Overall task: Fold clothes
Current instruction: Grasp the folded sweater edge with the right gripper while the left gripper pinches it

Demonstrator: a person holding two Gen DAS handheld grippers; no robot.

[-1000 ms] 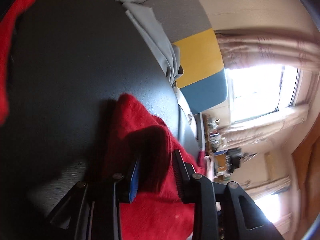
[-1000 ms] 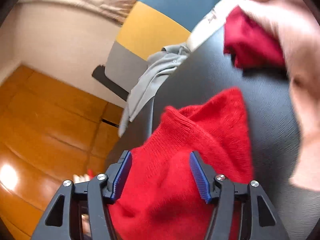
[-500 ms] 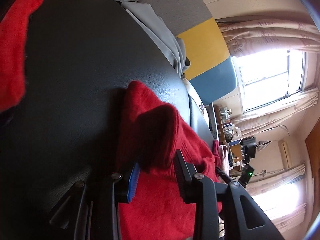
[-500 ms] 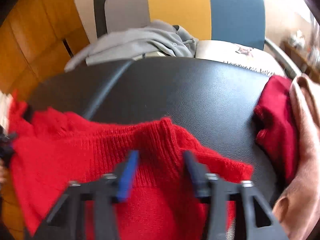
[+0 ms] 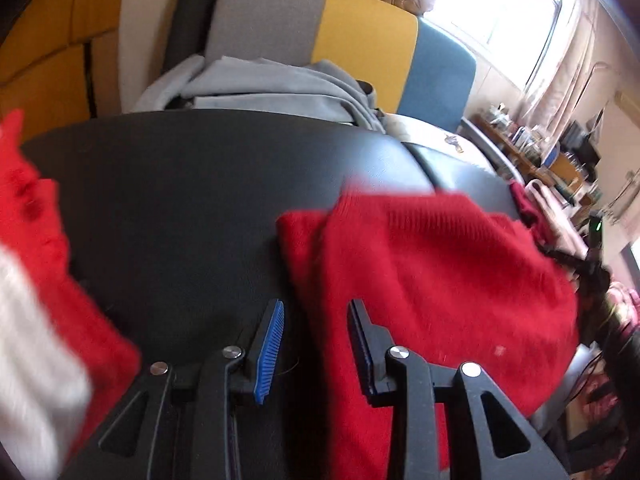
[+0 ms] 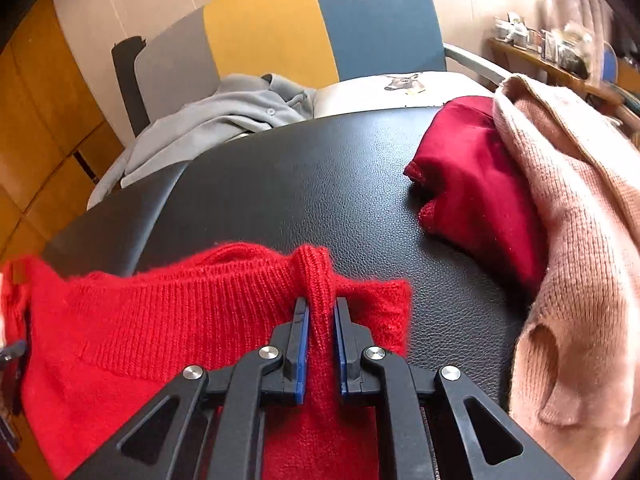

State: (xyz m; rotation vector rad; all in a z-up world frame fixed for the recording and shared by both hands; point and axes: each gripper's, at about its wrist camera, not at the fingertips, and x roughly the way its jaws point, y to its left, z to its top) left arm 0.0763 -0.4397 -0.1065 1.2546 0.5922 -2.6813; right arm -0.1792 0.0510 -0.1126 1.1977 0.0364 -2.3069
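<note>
Your right tongs (image 6: 321, 320) pinch a ribbed fold of the red sweater (image 6: 168, 320) lying on the black tabletop (image 6: 320, 184). Left tongs (image 5: 316, 332) gape, gripping nothing. Clamp the opposite edge, then lift both evenly.

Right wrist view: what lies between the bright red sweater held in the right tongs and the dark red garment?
Only bare black table separates the bright red sweater from the dark red garment, as the right wrist view shows.
</note>
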